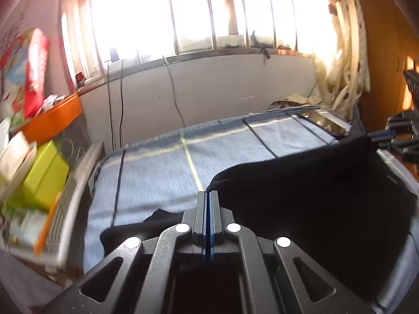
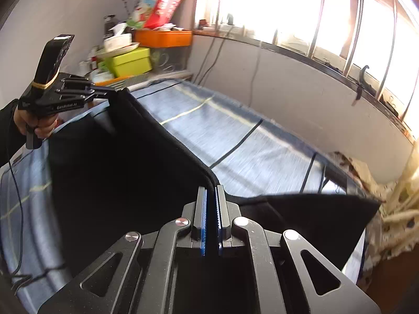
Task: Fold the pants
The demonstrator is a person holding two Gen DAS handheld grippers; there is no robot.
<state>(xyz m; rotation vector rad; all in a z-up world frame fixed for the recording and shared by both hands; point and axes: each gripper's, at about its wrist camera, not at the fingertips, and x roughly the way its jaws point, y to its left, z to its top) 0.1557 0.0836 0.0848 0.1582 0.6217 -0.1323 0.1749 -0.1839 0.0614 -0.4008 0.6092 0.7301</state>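
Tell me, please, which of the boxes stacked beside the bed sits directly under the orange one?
The lime-green box. It sits right below the orange box, whereas the red printed box stands tilted above the orange one, against the wall.

Blue-grey striped blanket [image 1: 162, 172] spread wide, 3 cables [image 1: 115, 99] hanging down the white wall, orange box [image 2: 163, 38] above a lime-green box [image 2: 131, 61], cream curtain [image 1: 343, 60] bunched right.

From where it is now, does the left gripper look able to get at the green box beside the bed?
Probably not yet. The left gripper is shut on the black pants, so it would have to let go first. Otherwise the green box sits off to its left with nothing visibly between.
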